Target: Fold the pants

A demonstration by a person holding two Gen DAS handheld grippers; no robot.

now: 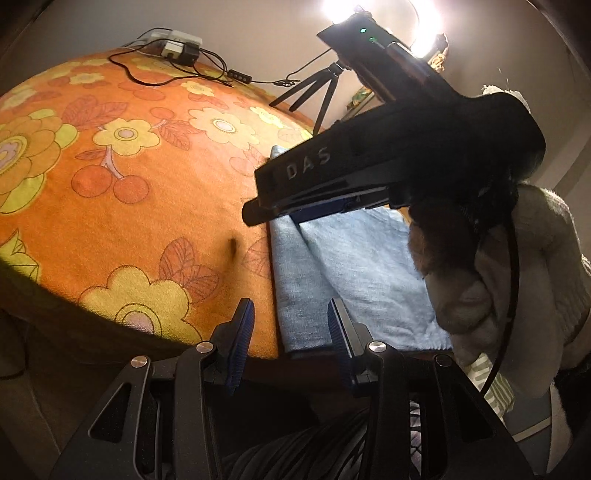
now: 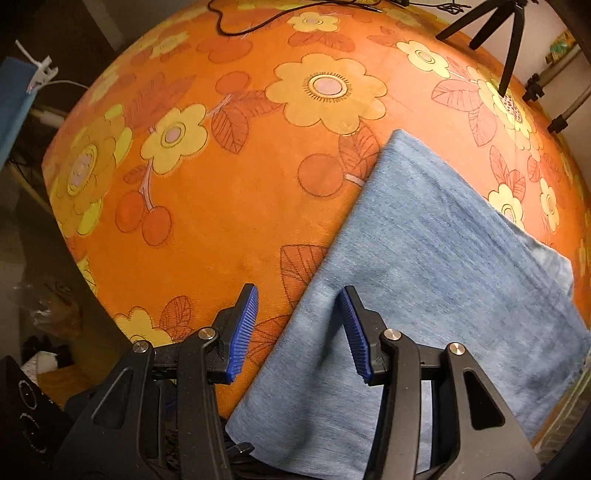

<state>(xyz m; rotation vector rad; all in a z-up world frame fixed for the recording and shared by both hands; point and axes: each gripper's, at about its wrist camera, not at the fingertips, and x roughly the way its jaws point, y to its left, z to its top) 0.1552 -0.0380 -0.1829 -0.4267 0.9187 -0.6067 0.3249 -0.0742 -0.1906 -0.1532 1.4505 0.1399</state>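
Note:
Light blue pants (image 1: 354,273) lie folded flat on an orange flowered tablecloth (image 1: 122,206), near its front right edge. My left gripper (image 1: 291,332) is open just in front of the pants' near left corner, with nothing between its blue pads. My right gripper (image 1: 255,214), held by a hand in a pale sleeve (image 1: 524,280), hangs over the pants' far left side. In the right wrist view the right gripper (image 2: 299,325) points down, open, straddling the left edge of the pants (image 2: 443,258) without pinching it; the cloth (image 2: 207,229) fills the left.
A white box and a power strip with black cables (image 1: 177,46) sit at the table's far edge. A black tripod (image 1: 317,92) stands at the back right under a bright lamp (image 1: 369,11). The tripod (image 2: 509,40) and metal stand legs (image 2: 565,114) show behind the pants.

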